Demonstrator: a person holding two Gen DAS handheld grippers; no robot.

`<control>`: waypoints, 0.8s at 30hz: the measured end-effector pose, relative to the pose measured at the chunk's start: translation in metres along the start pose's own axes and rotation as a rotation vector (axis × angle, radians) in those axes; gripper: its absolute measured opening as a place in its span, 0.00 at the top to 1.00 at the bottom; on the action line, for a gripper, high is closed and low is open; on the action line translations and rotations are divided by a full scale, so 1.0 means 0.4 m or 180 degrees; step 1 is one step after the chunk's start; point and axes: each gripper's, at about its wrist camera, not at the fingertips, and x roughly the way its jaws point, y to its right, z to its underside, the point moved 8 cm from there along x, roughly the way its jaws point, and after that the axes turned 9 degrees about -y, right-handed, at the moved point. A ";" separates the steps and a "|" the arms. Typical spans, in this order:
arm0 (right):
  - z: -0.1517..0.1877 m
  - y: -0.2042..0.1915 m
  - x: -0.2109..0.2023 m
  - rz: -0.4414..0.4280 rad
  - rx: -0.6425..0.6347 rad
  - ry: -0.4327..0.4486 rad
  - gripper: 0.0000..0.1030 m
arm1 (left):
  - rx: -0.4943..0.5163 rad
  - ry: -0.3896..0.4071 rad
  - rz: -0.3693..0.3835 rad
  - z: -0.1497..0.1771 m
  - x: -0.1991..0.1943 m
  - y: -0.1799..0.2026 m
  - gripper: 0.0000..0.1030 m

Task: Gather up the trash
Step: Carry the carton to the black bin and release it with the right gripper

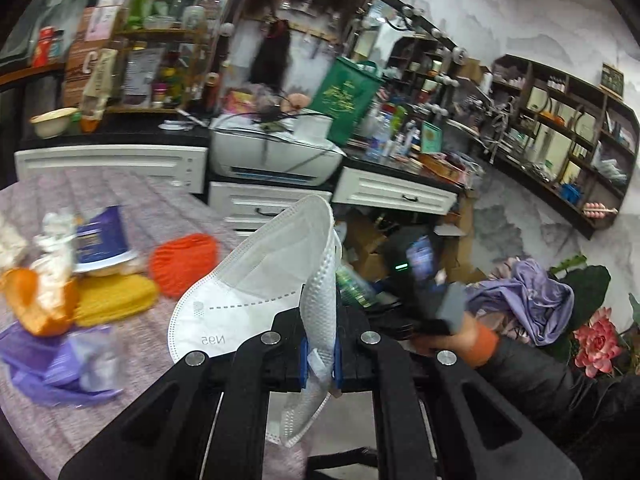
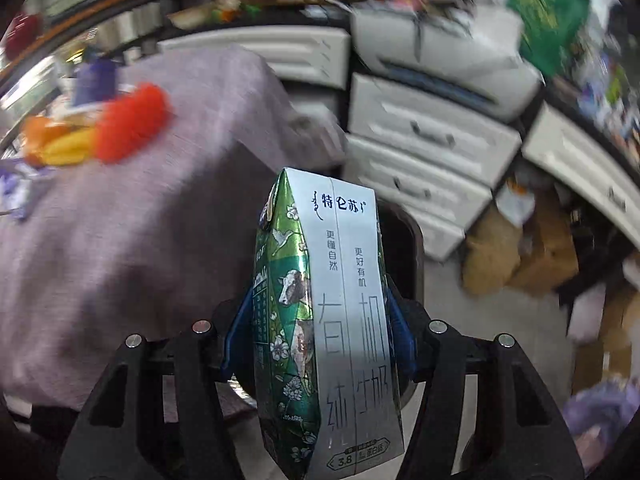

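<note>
step: carrying trash off worktop [image 1: 168,208] | left gripper [image 1: 320,354] clamped on N95 mask [image 1: 256,280] | right gripper [image 2: 320,344] clamped on milk carton [image 2: 340,320] | next: release both over dark bin [image 2: 400,252], seemingly below carton

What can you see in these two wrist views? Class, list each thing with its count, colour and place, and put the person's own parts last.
N95 mask: one, white, pinched in the left hand-held gripper.
Milk carton: one, green and silver, clamped in the right hand-held gripper.
Table: one, mauve cloth, left of both views.
Trash pile: orange, yellow, red, blue and purple pieces, on the table's far left; blurred.
Printer: one, white, on the drawers behind the table.
Green bag: one, on the counter right of the printer.
Dark bin: one, behind the carton.
Left hand-held gripper: black, blue pads, shut.
Right hand-held gripper: black, blue pads, shut.
</note>
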 end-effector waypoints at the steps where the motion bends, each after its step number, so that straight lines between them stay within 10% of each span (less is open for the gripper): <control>1: 0.013 0.015 0.046 -0.0004 0.0115 -0.0130 0.43 | 0.0036 -0.0031 0.0034 -0.005 0.024 0.019 0.91; 12: 0.116 0.033 0.349 -0.0069 0.0678 -0.0893 0.40 | 0.0033 -0.0365 0.0239 0.014 0.166 0.099 0.91; 24: 0.142 0.159 0.148 0.0459 0.0978 -0.0255 0.20 | 0.0060 -0.0847 0.0225 0.030 0.321 0.115 0.91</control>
